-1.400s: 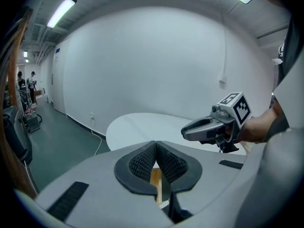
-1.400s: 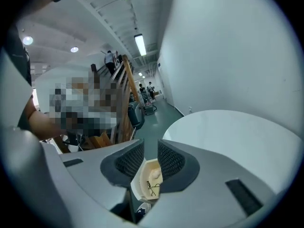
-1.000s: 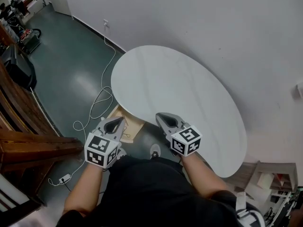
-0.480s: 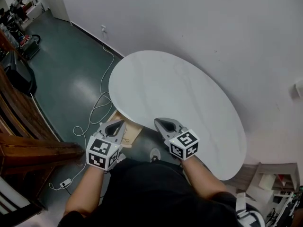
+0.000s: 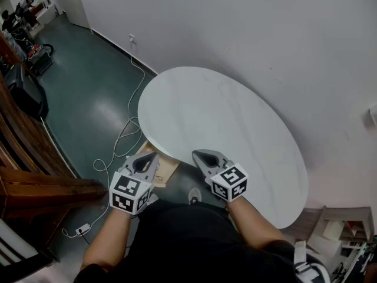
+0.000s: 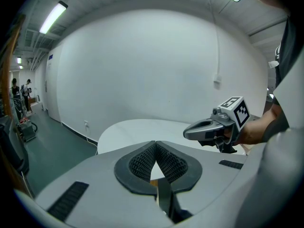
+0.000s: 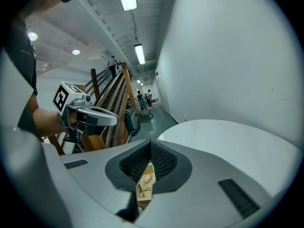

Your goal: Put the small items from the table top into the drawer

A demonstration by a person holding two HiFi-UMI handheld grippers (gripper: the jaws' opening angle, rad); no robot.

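The round white table (image 5: 235,122) has a bare top; no small items show on it. Under its near edge an open wooden drawer (image 5: 162,165) sticks out. Through the right gripper's jaws I see a small white thing and a black clip (image 7: 144,186) lying in the drawer. My left gripper (image 5: 152,155) hangs over the drawer with its jaws shut and nothing in them; its tips (image 6: 155,142) meet. My right gripper (image 5: 197,153) hovers at the table's near edge, shut and empty, tips together (image 7: 151,141). Each gripper shows in the other's view: the right gripper (image 6: 190,132), the left gripper (image 7: 111,119).
A white cable (image 5: 126,119) runs over the green floor to a power strip (image 5: 81,227). Dark wooden stairs (image 5: 35,175) stand at the left. A white wall backs the table. A shoe (image 5: 193,194) shows below the drawer. Shelving (image 5: 347,234) stands at the bottom right.
The head view has tipped slightly, so the table sits a little lower in the picture. Both grippers keep their places, still shut and empty.
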